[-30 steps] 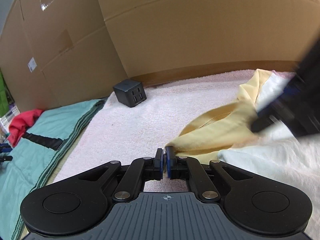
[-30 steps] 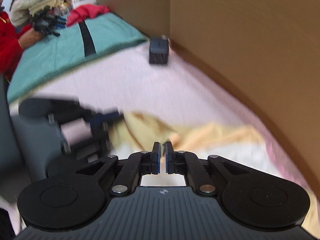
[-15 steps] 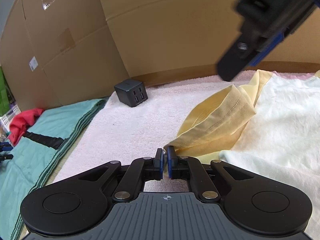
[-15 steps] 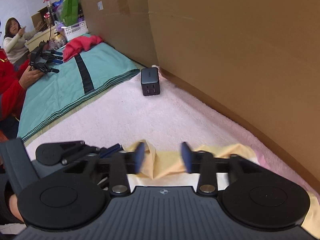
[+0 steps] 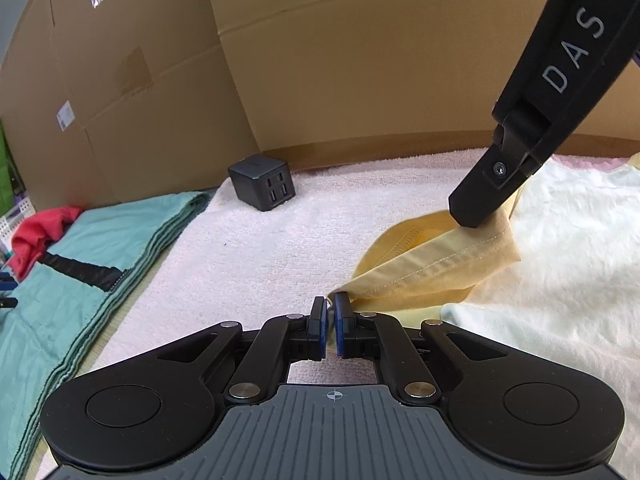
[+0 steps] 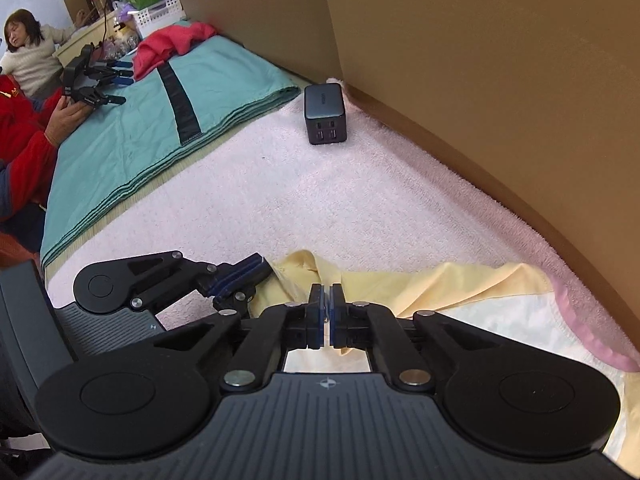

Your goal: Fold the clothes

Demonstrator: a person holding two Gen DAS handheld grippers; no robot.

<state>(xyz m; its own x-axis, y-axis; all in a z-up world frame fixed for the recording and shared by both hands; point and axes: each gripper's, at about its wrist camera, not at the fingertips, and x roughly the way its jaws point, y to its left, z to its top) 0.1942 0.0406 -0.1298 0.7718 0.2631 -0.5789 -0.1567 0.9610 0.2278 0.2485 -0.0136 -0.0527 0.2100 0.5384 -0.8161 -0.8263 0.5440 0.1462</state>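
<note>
A pale yellow garment [image 5: 432, 272] lies on the pink towel [image 5: 280, 248], partly over a white fleecy cloth [image 5: 568, 248]. My left gripper [image 5: 330, 303] is shut on the yellow garment's corner near the towel. It also shows in the right wrist view [image 6: 248, 270], at the garment's left end. My right gripper [image 6: 330, 292] is shut on the yellow garment [image 6: 452, 280] at a fold of its edge. In the left wrist view its black body [image 5: 536, 112] comes down from the upper right onto the garment's hem.
A dark charger cube [image 5: 262, 186] sits on the towel by the cardboard wall [image 5: 360, 60]. A teal cloth [image 6: 160, 120] with a red garment [image 6: 172, 44] lies to the left. A person in red [image 6: 24, 148] holds other grippers there.
My right gripper opened, came down on the yellow garment's edge and shut on it. My left gripper stayed shut on the corner in place.
</note>
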